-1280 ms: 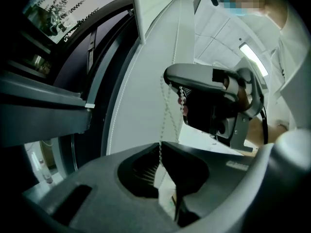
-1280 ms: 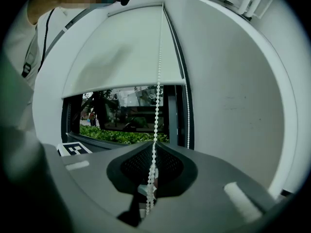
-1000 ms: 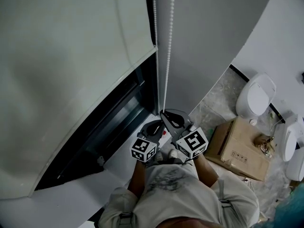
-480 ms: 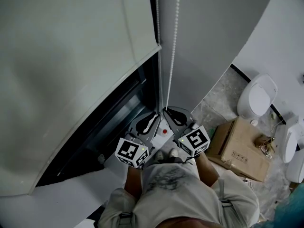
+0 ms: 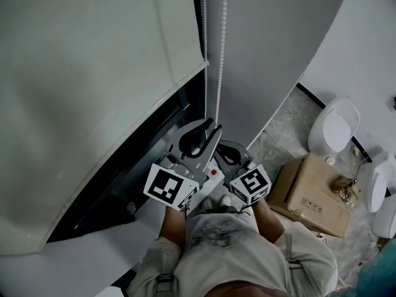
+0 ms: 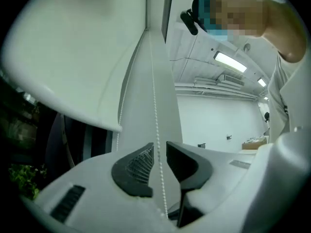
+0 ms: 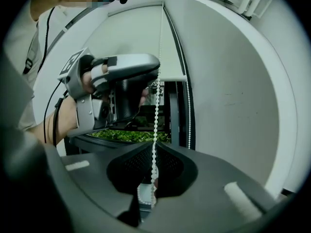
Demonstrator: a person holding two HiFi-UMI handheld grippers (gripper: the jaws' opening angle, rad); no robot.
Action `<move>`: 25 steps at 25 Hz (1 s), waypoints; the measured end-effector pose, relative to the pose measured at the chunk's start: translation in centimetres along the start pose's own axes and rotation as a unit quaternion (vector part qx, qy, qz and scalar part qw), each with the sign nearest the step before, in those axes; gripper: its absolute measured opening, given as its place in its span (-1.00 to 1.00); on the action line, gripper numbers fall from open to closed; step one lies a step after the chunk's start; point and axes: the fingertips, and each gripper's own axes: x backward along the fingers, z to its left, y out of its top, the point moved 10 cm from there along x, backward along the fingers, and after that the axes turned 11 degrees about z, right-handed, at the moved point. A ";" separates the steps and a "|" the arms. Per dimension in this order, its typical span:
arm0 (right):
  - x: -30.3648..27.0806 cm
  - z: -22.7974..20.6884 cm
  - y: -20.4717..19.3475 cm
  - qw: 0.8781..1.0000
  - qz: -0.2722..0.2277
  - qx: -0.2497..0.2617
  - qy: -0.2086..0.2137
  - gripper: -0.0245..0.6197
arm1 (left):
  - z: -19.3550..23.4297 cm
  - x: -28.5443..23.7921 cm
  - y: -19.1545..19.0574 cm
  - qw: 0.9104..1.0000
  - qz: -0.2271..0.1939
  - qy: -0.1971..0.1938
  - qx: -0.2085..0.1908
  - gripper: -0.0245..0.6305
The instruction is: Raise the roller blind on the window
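Head view: the roller blind [image 5: 93, 73] hangs at far left. Its bead chain [image 5: 218, 73] drops to the left gripper [image 5: 209, 130] and, nearer, the right gripper [image 5: 221, 150]. Left gripper view: jaws apart, chain passing between them. Right gripper view: jaws pinched together on the chain, greenery [image 7: 131, 135] beyond.

Head view: from above, steeply down along the window [image 5: 154, 159]. Gripper views: very close, along own fingers [image 6: 133, 171]. Shared by all: bead chain [image 5: 218, 73].
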 end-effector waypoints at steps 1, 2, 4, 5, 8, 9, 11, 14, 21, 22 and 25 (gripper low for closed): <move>-0.1 0.2 0.0 1.000 0.000 -0.002 0.002 -0.85 | 0.1 -0.3 0.3 1.000 -0.002 0.000 -0.003 -0.65; -0.2 0.3 0.0 1.000 0.000 -0.002 0.003 -0.85 | 0.2 -0.6 0.5 1.000 -0.004 0.001 -0.004 -0.65; -0.3 0.5 0.0 1.000 0.001 0.001 0.005 -0.85 | 0.4 -1.0 0.8 1.000 -0.006 0.007 -0.006 -0.69; -0.3 0.6 0.1 1.000 0.001 0.001 0.005 -0.85 | 0.4 -1.1 0.9 1.000 -0.007 0.011 -0.006 -0.77; -0.4 0.7 0.0 1.000 0.003 0.003 0.005 -0.85 | 0.4 -0.9 0.6 1.000 -0.012 0.010 -0.003 -0.85; -0.5 0.8 -0.2 1.000 0.003 0.005 0.006 -0.85 | 0.4 -0.8 0.4 1.000 -0.013 0.009 -0.001 -0.85; -0.7 0.9 -0.5 1.000 0.001 0.010 0.010 -0.85 | 0.5 -0.7 0.0 1.000 -0.015 0.006 0.004 -0.85; -0.8 0.9 -0.8 1.000 0.010 0.005 0.011 -0.85 | 0.6 -0.7 -0.4 1.000 -0.011 0.003 0.009 -0.85; -1.4 0.6 -2.7 0.999 0.036 0.000 0.009 -0.85 | 0.6 -0.9 -2.6 1.000 0.009 0.002 0.026 -0.85; -1.5 0.6 -3.1 0.999 0.040 -0.001 0.009 -0.85 | 0.6 -0.9 -3.0 1.000 0.012 0.001 0.029 -0.85; -1.6 0.6 -4.0 0.999 0.050 -0.006 0.010 -0.85 | 0.5 -1.1 -3.9 0.999 0.019 0.001 0.038 -0.85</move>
